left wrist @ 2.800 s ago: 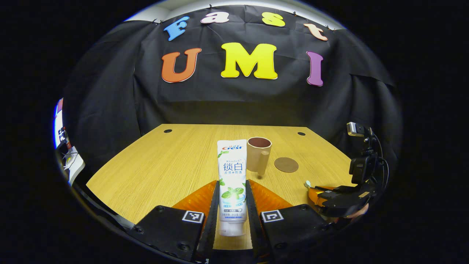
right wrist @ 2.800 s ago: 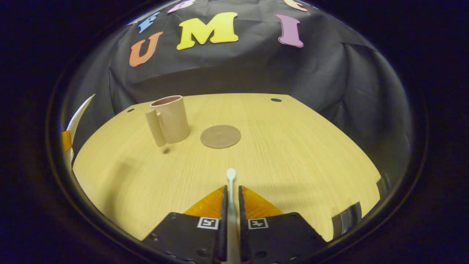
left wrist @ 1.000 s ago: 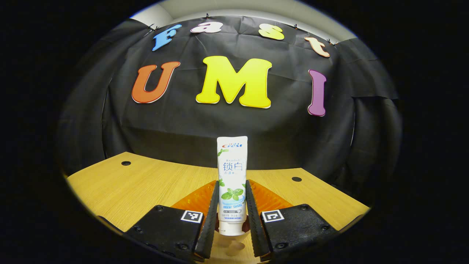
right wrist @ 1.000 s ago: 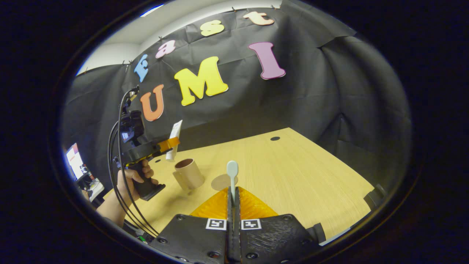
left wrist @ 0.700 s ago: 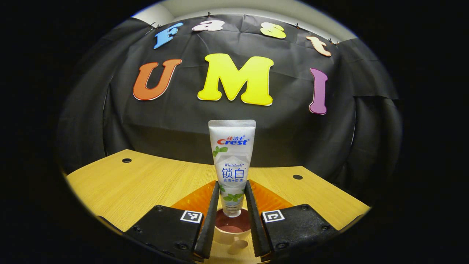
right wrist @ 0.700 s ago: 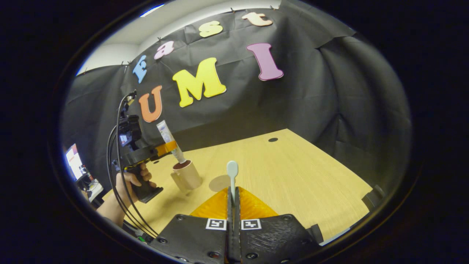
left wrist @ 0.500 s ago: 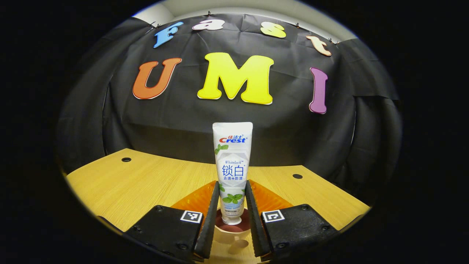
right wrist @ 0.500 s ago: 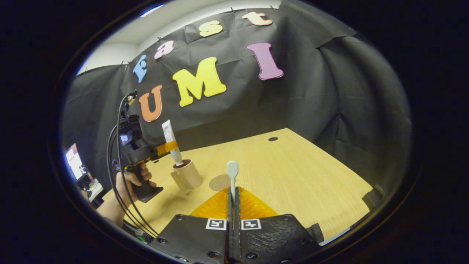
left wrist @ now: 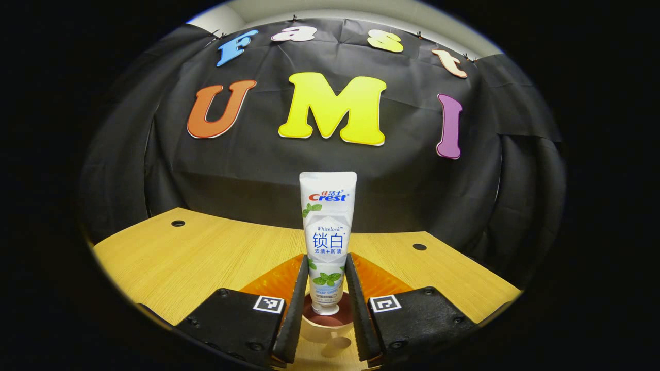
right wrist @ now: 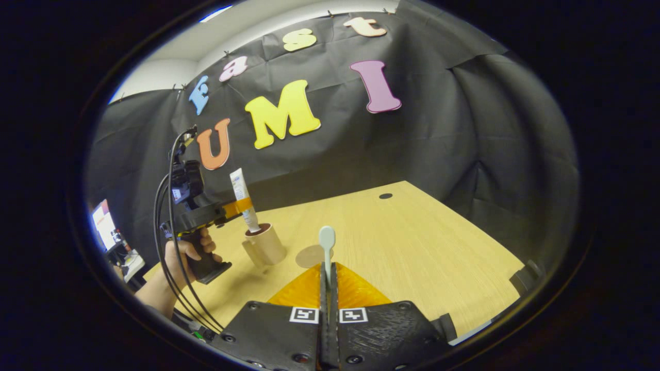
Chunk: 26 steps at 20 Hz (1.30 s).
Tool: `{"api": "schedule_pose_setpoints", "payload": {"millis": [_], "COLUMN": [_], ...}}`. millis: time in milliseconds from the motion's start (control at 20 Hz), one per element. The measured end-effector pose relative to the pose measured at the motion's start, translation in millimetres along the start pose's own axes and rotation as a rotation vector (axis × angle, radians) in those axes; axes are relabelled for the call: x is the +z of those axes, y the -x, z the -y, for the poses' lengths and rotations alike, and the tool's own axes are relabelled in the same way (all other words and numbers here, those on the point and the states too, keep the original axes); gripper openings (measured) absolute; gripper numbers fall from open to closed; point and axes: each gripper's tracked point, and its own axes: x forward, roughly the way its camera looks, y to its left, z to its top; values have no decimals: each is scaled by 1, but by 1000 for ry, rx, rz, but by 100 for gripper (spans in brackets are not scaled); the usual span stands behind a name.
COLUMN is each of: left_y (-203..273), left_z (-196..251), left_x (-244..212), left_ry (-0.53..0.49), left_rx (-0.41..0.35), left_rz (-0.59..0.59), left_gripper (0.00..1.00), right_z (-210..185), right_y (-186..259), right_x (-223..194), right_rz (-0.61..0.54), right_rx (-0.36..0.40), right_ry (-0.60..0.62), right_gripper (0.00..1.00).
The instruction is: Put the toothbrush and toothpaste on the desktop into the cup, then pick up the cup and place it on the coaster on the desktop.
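Toothpaste (left wrist: 327, 242) has dropped cap-first into the cup (right wrist: 264, 245); left claw (left wrist: 326, 296) stays clamped on it, release looks close. Right claw (right wrist: 327, 288) clamps the toothbrush (right wrist: 326, 246) above the surface (right wrist: 412, 242); coaster (right wrist: 311, 255) bare.

The bench (left wrist: 216, 252) is pale wood with a fine straight grain and a matt finish. The toothpaste (left wrist: 328, 226) tube looks like smooth, glossy printed plastic. The cup (right wrist: 265, 246) is matt, as is the flat coaster (right wrist: 309, 255). The wall cloth (right wrist: 464, 154) is creased and dull.
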Motion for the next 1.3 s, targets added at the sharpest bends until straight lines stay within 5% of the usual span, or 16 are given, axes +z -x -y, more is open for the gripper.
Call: {"api": "schedule_pose_setpoints", "payload": {"millis": [350, 500, 600, 1300], "left_y": [9, 22, 31, 110], "left_z": [-6, -16, -25, -115], "left_x": [13, 25, 31, 32], "left_ry": [-21, -25, -30, -55], "left_rx": [17, 31, 39, 147], "left_rz": [35, 76, 102, 142], "left_gripper": [53, 92, 97, 97], "right_z": [-10, -22, -37, -252], "right_y": [3, -3, -9, -96], "right_x": [3, 5, 11, 85], "right_rz": [9, 11, 18, 235], "right_rx": [7, 28, 61, 445], "right_ry": [31, 63, 89, 314], "right_gripper": [0, 0, 0, 0]}}
